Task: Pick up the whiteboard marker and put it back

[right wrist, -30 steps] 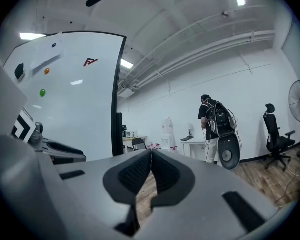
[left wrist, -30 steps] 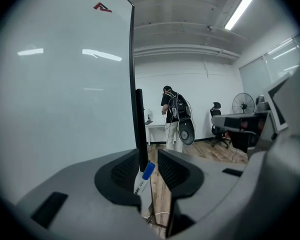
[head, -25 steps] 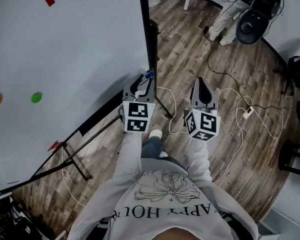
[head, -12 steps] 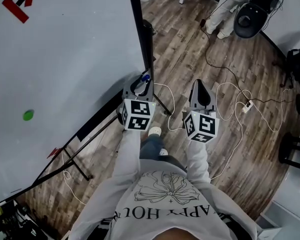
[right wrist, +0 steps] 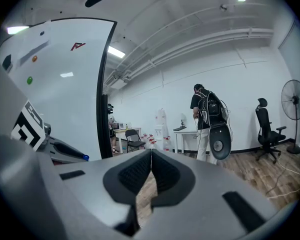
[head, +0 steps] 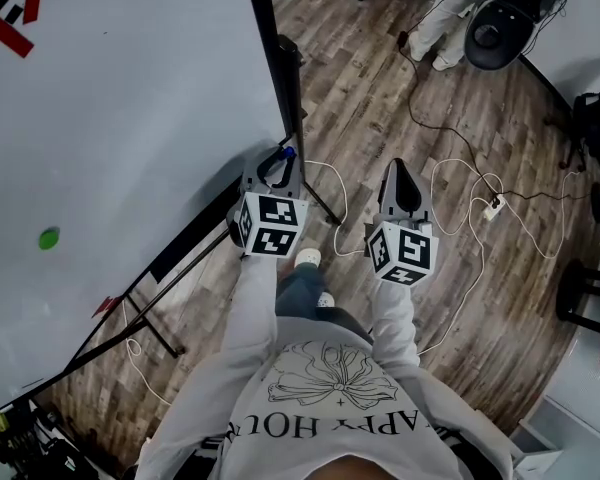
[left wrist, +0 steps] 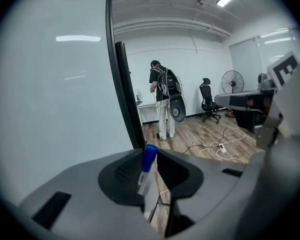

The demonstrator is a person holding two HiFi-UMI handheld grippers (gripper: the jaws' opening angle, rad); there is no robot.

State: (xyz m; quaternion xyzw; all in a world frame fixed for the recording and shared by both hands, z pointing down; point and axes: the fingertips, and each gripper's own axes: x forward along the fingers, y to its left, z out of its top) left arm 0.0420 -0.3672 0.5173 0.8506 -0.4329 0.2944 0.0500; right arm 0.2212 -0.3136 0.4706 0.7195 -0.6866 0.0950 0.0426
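Step in hand: carry phase; pick-up looks done, put-back not yet.

Left gripper [head: 277, 164] is grasping the marker [left wrist: 148, 163]; blue cap points out past the jaw tips, barrel leans on the left pad; the jaws have just been closing with the marker between them. Right gripper [right wrist: 150, 159] is clenched on nothing, pads meeting along one seam.

Marker is up off the floor [head: 410, 98], near the lower right corner of the whiteboard [head: 130, 108], just beside its black edge.

Next move (judgement): take the left gripper to the board's bottom edge, level the marker, then release; no tray or ledge can be made out, so the resting place must be found first.

Views: the head view gives both grippers side by side and a cord [head: 460, 203] on the floor, but shows only the marker's blue tip; the left gripper view shows the barrel in the pads; the right gripper view shows its own closed seam; both gripper views show a person [left wrist: 162, 101] standing at the far wall.
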